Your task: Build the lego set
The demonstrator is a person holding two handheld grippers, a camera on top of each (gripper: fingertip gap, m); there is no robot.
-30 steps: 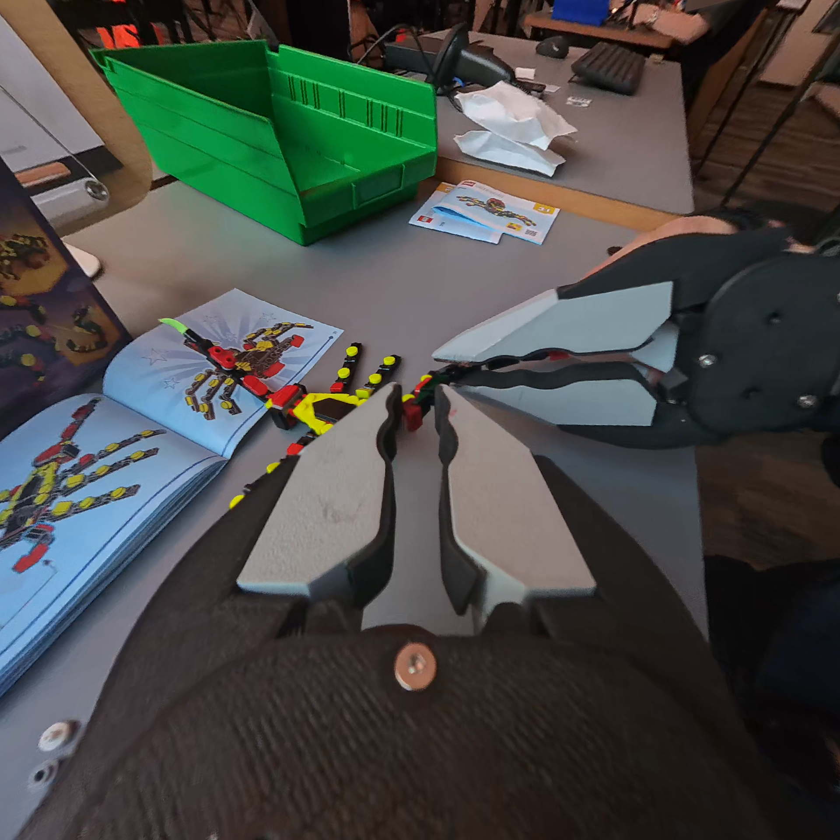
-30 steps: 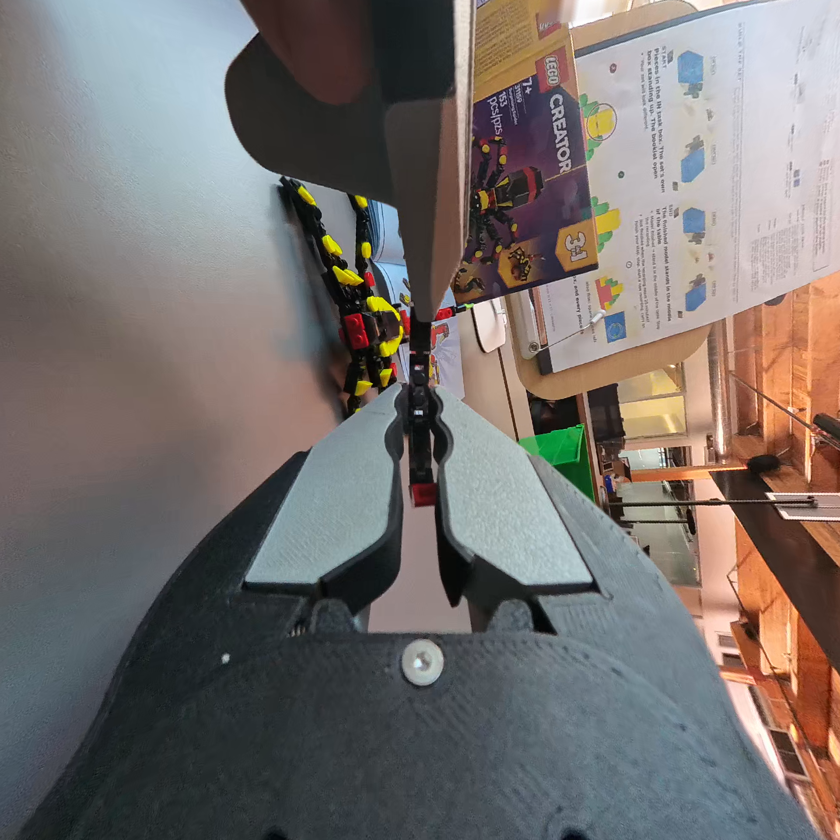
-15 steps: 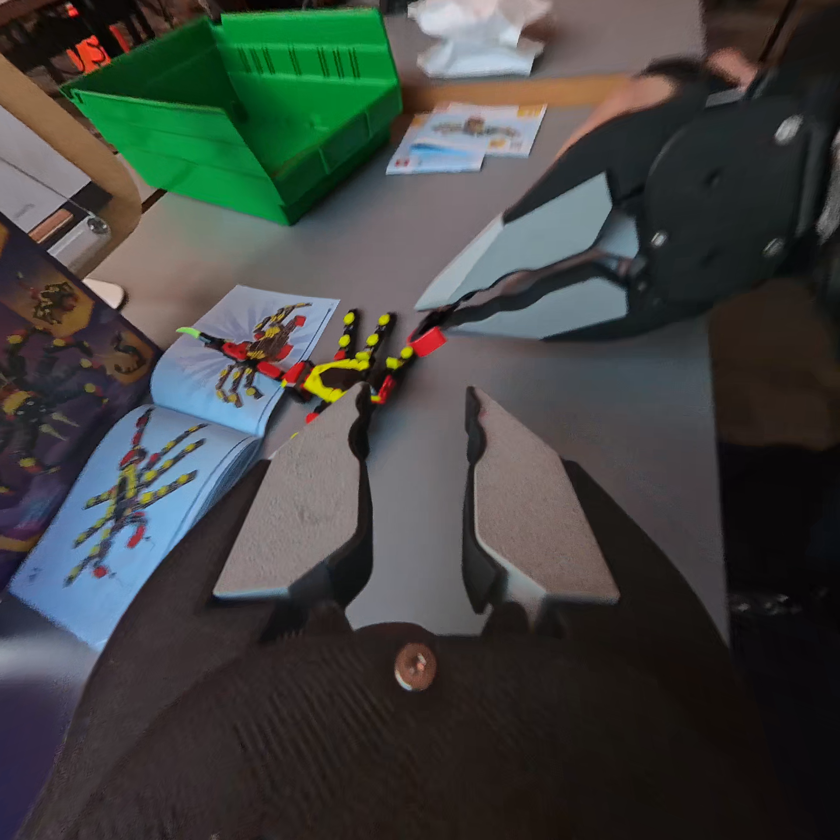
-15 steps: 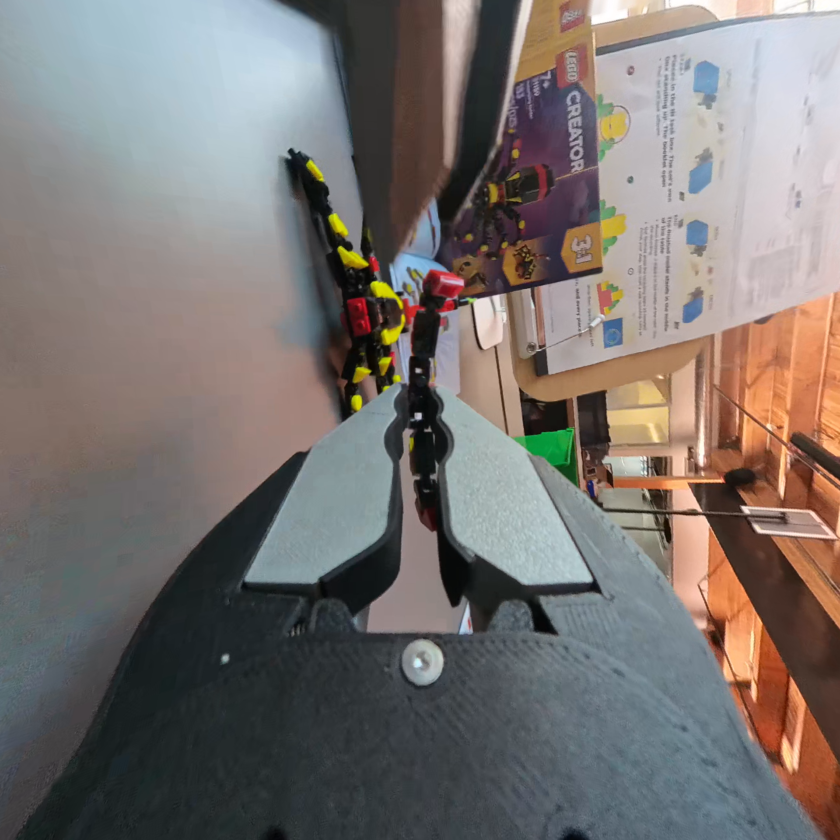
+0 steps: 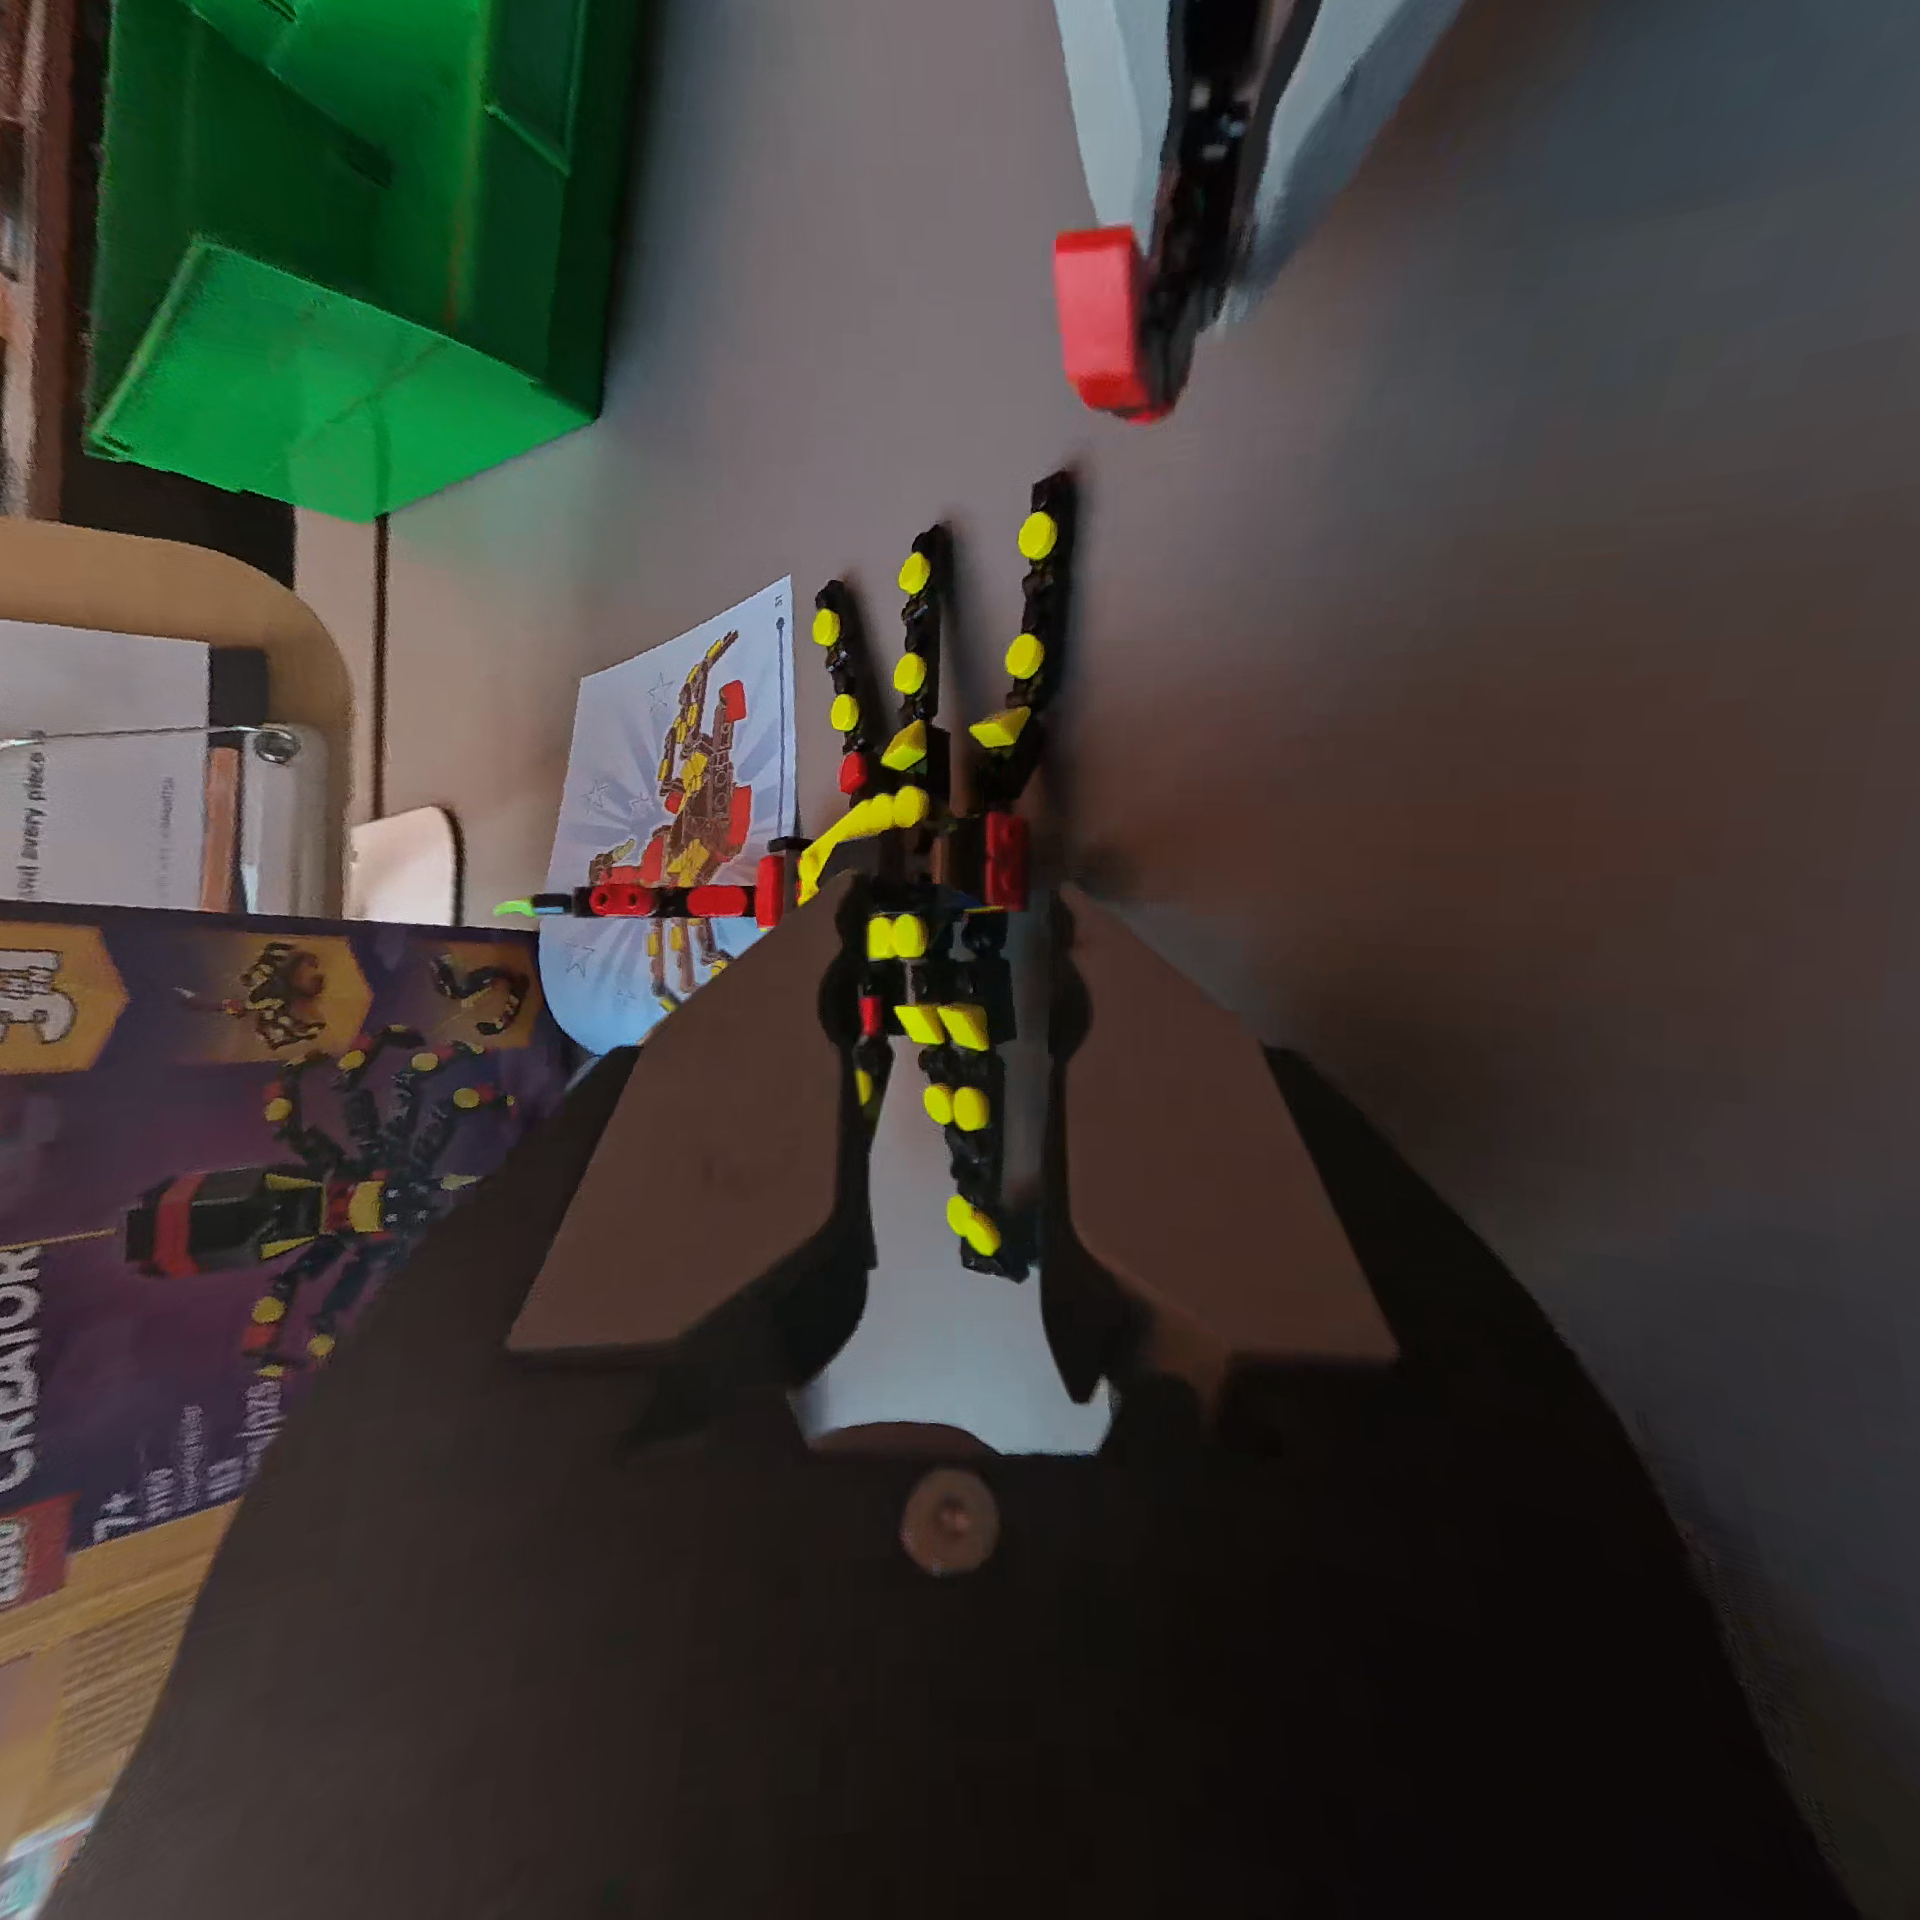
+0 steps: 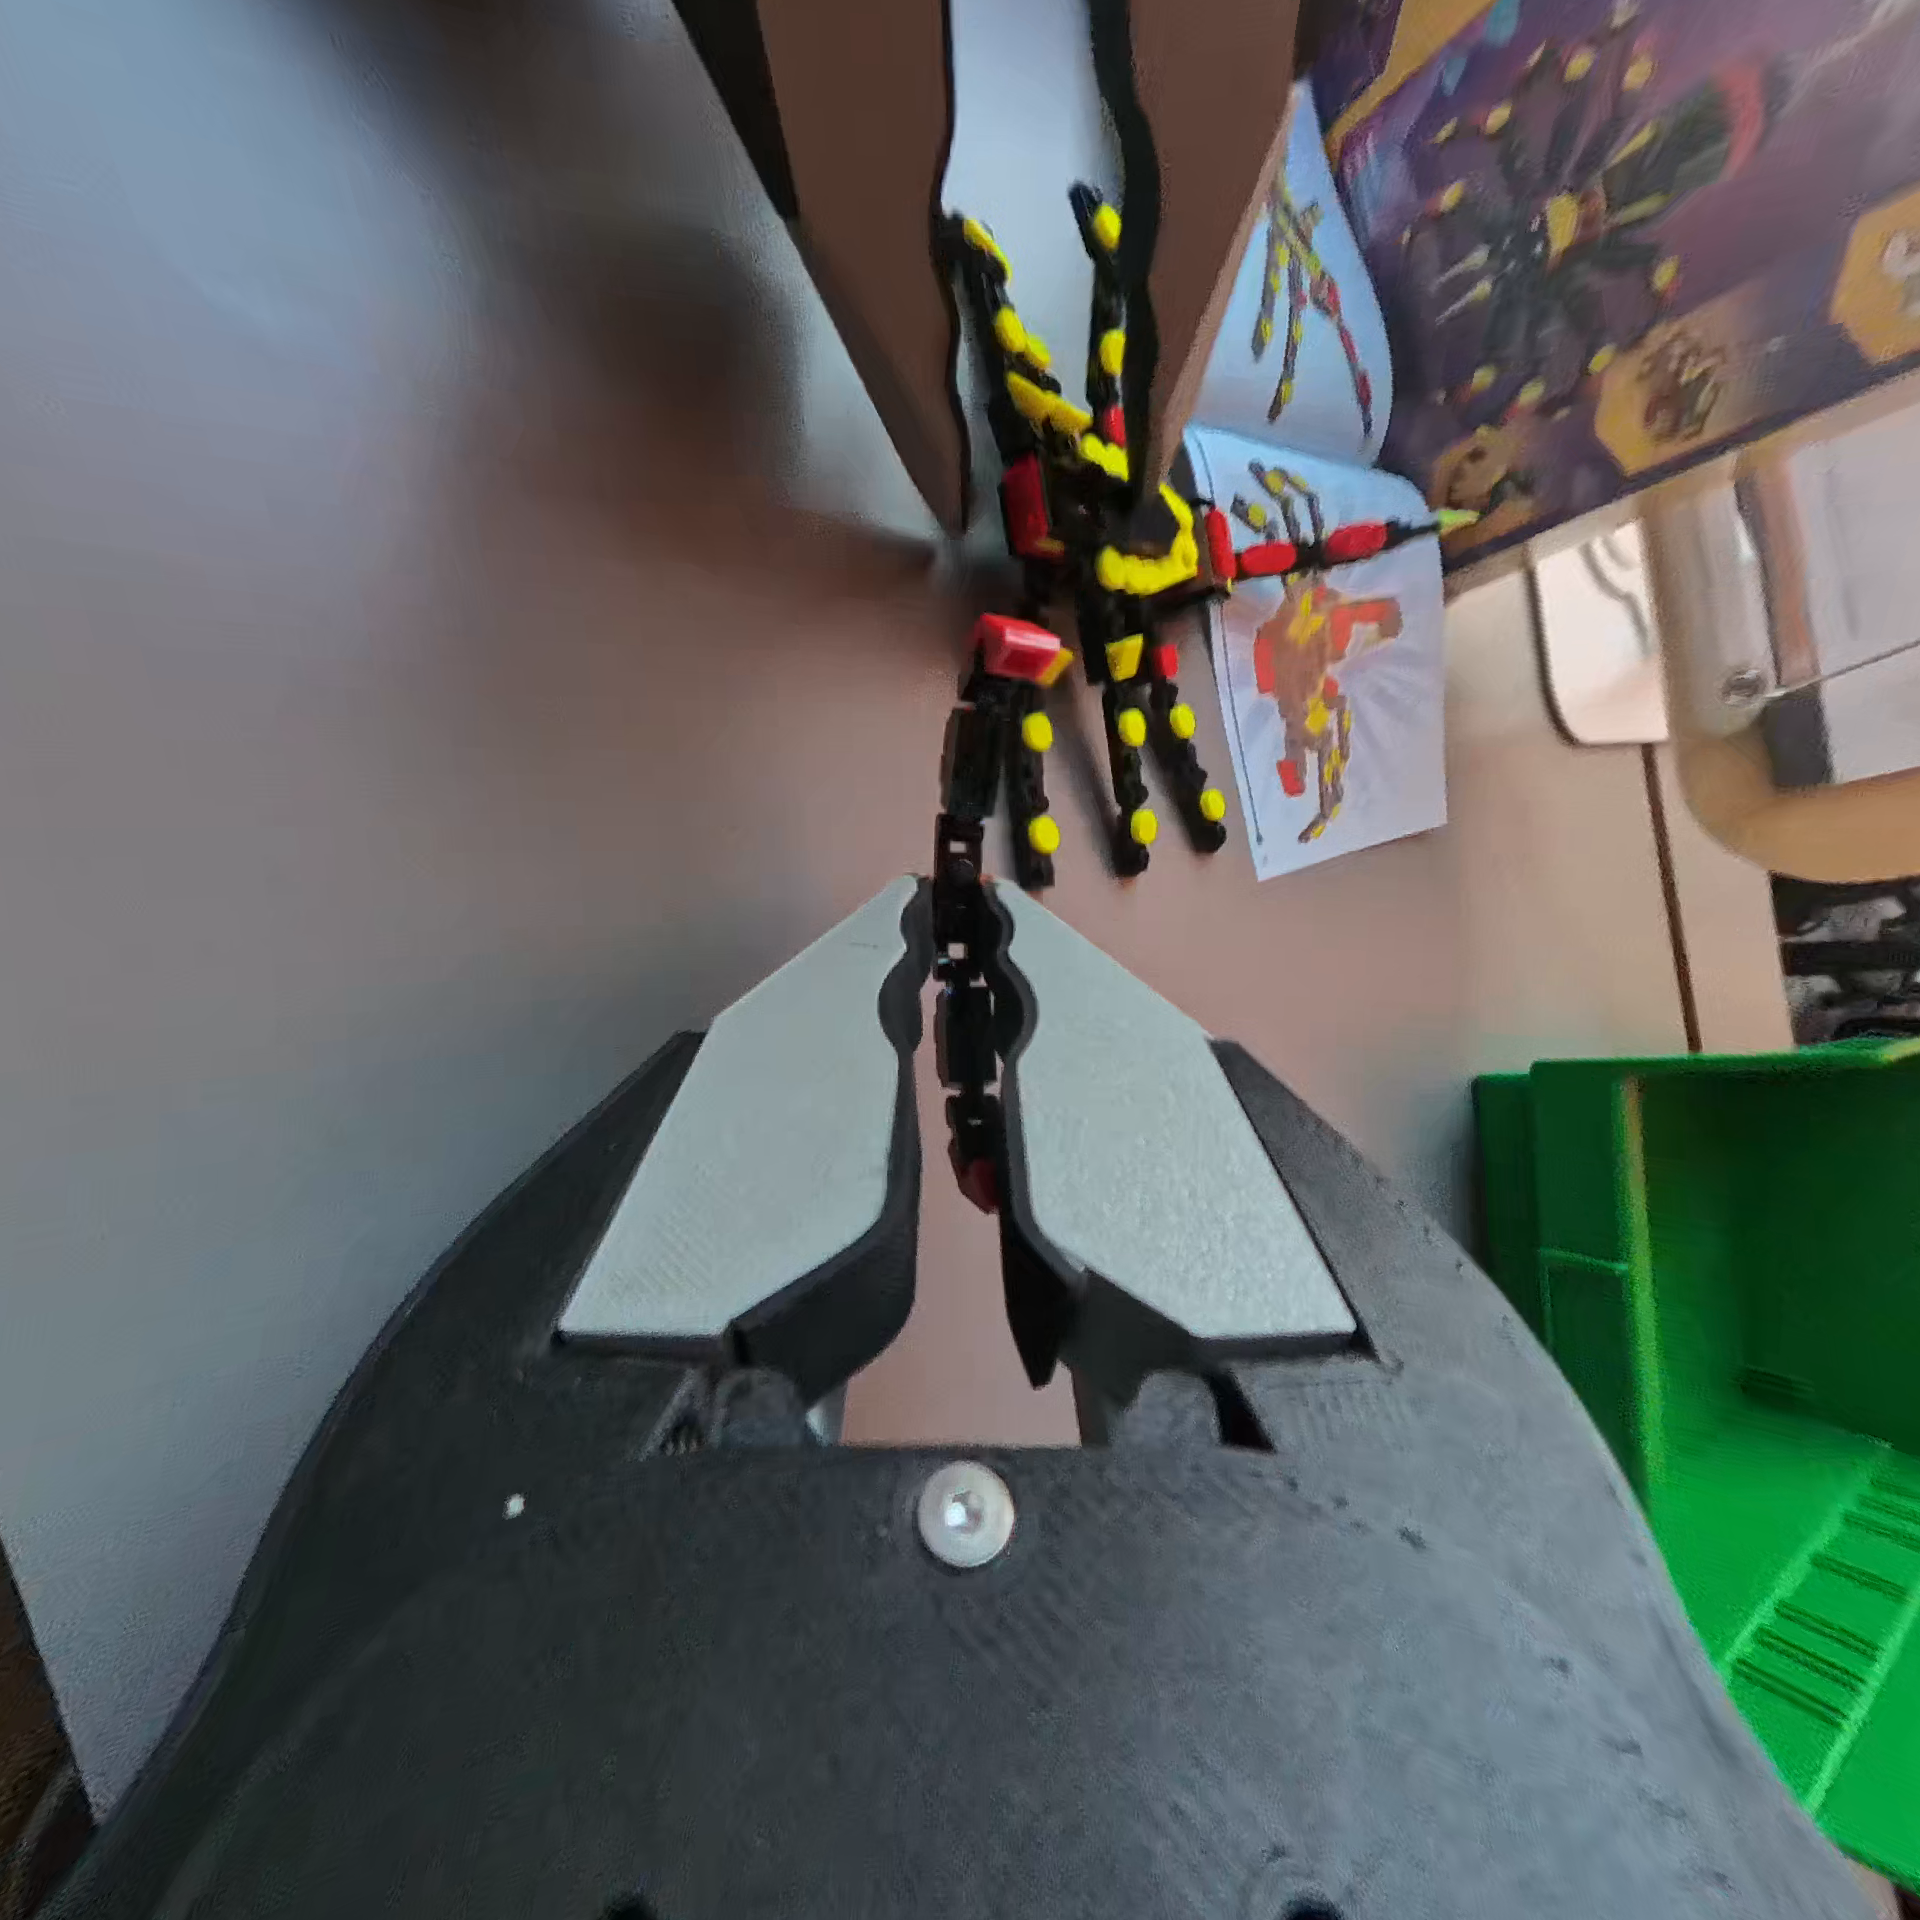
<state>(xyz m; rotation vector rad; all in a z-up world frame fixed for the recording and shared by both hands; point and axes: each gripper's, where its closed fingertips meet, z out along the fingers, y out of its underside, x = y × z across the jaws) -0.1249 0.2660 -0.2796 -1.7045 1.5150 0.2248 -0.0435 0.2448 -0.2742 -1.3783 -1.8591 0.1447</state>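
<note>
The black, yellow and red lego model (image 5: 997, 862) lies on the grey table (image 5: 1455, 727). My left gripper (image 5: 945, 904) is open, its jaws standing on either side of the model's body and rear legs. The left fingers (image 6: 862, 208) also show at the top of the right wrist view, around the model (image 6: 1132, 540). My right gripper (image 6: 961, 888) is shut on a black leg piece (image 6: 971, 790) with a red end. That red end (image 5: 1107, 322) hangs just short of the model's body.
A green bin (image 5: 312, 260) stands at the back left and shows at the right in the right wrist view (image 6: 1714, 1299). The open instruction booklet (image 5: 686, 779) lies beside the model. The purple set box (image 5: 208, 1143) stands behind it.
My left gripper opened, let go of the leg's red end, rolled and moved forward to straddle the model. My right gripper turned with the leg piece and now faces the model.
</note>
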